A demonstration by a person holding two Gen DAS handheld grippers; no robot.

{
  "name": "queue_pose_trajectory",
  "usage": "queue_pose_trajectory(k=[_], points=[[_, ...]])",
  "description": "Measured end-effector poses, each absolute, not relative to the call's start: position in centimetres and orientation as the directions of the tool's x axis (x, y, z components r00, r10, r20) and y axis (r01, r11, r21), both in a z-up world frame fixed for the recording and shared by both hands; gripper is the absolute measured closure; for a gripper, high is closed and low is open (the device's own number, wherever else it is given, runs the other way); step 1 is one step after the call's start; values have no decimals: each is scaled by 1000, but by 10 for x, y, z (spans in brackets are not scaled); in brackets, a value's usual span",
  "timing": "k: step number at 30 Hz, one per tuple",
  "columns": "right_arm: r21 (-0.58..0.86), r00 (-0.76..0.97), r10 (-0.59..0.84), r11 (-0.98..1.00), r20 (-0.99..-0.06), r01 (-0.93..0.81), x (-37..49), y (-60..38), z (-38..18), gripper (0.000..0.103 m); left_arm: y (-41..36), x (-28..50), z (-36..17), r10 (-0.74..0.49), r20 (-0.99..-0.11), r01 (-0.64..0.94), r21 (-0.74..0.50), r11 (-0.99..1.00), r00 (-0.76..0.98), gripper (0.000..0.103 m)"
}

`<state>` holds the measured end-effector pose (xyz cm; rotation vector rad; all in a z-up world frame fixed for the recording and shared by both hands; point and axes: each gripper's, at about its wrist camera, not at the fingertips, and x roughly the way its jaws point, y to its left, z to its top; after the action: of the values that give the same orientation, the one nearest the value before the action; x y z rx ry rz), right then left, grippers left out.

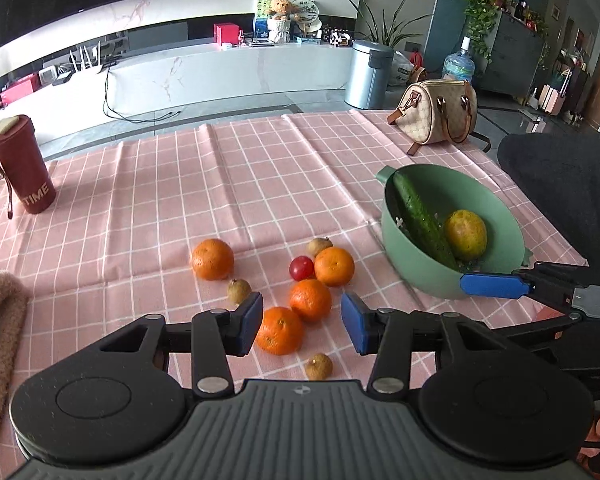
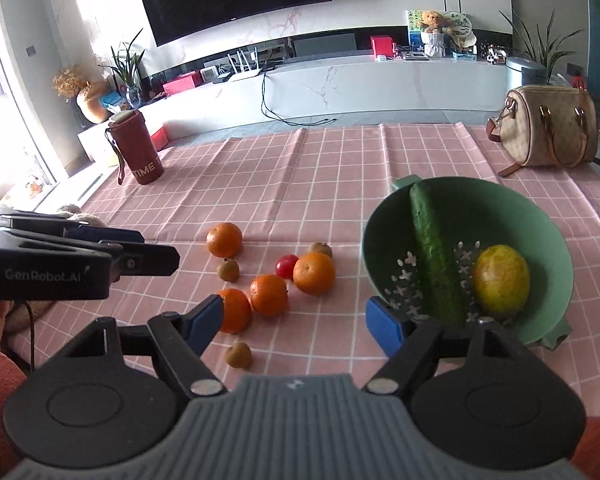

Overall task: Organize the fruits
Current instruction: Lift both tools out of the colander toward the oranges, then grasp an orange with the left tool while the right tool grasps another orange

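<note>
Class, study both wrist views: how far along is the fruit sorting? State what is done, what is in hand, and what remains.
Done: a cucumber and a yellow-green fruit lie in the green colander. In hand: nothing; the left gripper is open around the nearest orange, and the right gripper is open and empty. Left: four oranges, a red tomato and three small brown fruits on the tablecloth.

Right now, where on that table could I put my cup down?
Bare cloth runs between the red tumbler and handbag, behind the fruit. It's crowded near the oranges beside the green bowl.
</note>
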<state>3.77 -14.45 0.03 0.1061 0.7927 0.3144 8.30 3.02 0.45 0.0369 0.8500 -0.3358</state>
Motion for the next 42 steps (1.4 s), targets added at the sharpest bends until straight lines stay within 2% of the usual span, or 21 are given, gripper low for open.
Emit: queue_pose_trajectory(k=[10, 15, 21, 26, 31, 42], points=[[111, 646, 233, 968, -727, -224, 38, -112, -38, 45, 60, 69, -47, -359, -748, 284, -233, 930, 559, 49], [151, 610, 243, 968, -755, -198, 48, -114, -49, 56, 69, 71, -57, -361, -764, 256, -262, 931, 535, 49], [185, 595, 259, 965, -761, -184, 58, -113, -55, 59, 68, 85, -65, -388, -752, 248, -300, 921, 532, 49], [221, 608, 267, 963, -747, -151, 68, -116, -58, 60, 61, 99, -77, -373, -762, 248, -282, 927, 529, 49], [290, 606, 305, 949, -735, -126, 77, -123, -62, 60, 51, 107, -84, -315, -777, 271, -193, 943, 545, 49], [412, 581, 397, 904, -711, -113, 101, -123, -74, 61, 40, 116, -96, -312, -770, 312, -154, 937, 557, 49]])
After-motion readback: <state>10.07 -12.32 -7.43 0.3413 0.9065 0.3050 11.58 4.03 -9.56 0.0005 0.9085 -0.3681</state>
